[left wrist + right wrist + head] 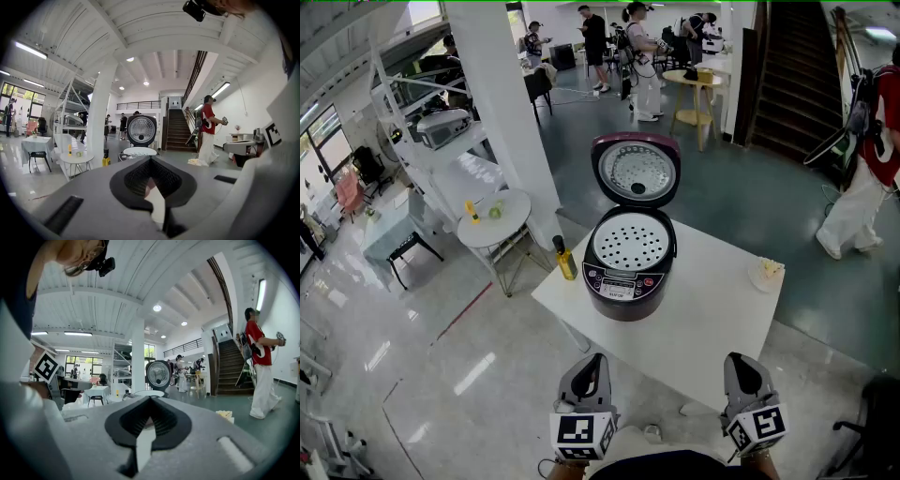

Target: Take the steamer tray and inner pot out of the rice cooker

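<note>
White perforated steamer tray [629,242] apparently fills the open rice cooker [623,289].

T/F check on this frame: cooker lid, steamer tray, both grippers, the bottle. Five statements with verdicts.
1. The rice cooker has its lid open. True.
2. The steamer tray lies out on the table. False: it sits in the cooker.
3. The left gripper and right gripper are shut and empty. True.
4. The left gripper touches the cooker. False: it is back by the table's near edge, apart from it.
5. A yellow bottle stands left of the cooker. True.
</note>
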The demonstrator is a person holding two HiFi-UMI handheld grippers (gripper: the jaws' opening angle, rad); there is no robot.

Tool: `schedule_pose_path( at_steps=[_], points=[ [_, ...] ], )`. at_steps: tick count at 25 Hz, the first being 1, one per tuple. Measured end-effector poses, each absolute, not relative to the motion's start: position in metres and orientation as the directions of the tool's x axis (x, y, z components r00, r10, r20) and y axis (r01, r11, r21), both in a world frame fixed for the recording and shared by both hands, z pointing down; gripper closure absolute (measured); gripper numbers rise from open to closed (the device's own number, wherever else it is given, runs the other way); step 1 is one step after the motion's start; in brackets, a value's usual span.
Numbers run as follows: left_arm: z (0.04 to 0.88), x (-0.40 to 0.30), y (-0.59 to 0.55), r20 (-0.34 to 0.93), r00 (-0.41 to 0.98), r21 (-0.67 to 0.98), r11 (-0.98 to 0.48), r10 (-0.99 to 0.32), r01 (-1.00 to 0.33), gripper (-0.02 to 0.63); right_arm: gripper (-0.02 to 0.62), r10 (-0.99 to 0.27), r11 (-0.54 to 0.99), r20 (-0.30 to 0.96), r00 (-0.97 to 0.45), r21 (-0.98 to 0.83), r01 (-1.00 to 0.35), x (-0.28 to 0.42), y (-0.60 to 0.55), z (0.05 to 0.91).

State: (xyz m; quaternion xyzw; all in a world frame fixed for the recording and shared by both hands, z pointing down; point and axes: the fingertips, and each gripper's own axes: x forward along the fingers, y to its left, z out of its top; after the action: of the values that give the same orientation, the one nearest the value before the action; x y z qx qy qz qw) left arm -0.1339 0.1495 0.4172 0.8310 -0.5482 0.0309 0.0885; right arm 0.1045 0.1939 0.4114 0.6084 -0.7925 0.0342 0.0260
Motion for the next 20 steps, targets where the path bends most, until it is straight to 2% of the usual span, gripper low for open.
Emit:
schedule_pose_path(
  at_steps=[14, 20],
  points=[
    [0.4164, -0.1291, 0.1483, 0.148, 0.390, 0.111, -0.377, -0.909, -0.920, 0.607, 0.594, -0.962, 0.260, 0.089, -0.259, 0.003, -0.966, 0.1105, 0.1899, 0.4118],
    [0.4111, -0.1357, 0.1472, 0.117, 0.367, 0.148, -0.349, -0.923, -0.925, 0.606, 0.591, -0.967, 0.251, 0.054, -0.250, 0.006, -0.968, 0.1151, 0.1848, 0.4094]
  ],
)
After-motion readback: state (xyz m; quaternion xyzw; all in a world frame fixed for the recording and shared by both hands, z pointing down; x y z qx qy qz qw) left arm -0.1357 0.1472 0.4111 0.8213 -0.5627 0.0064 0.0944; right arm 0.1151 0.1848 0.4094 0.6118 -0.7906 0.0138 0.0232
